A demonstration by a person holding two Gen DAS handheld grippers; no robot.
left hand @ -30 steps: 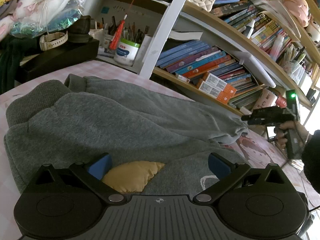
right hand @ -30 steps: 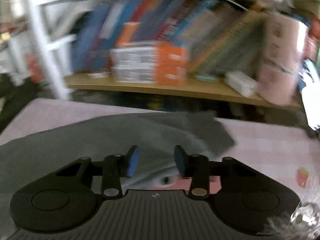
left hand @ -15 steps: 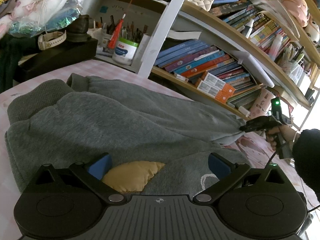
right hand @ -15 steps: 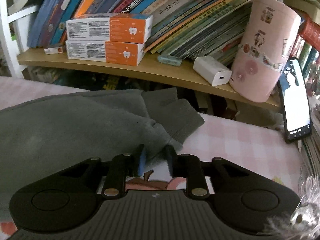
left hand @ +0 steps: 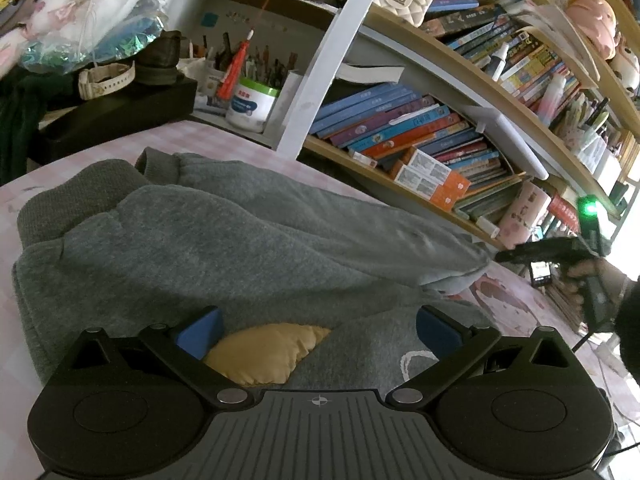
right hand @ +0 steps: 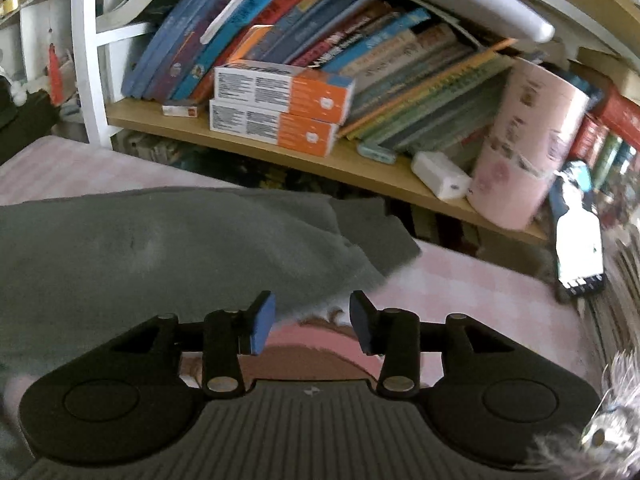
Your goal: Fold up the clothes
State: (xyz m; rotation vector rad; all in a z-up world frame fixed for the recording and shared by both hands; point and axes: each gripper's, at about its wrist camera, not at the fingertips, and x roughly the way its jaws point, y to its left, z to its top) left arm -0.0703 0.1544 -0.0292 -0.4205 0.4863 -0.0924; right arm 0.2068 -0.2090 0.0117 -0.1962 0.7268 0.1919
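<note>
Rightward, bare pink tablecloth past the grey sweatshirt cuff; right hand-held gripper opening, empty; left hand-held gripper wide apart.

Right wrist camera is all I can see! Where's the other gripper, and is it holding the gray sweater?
Observer: The left gripper is open wide above the gray sweater and is holding nothing.
Operator: What's under it?
Observer: A yellow patch on the sweater shows between its fingers.
Operator: Is my gripper close to the sleeve?
Observer: In the left view, your right gripper is right at the sleeve end. Its jaws are opening with no cloth between them.
</note>
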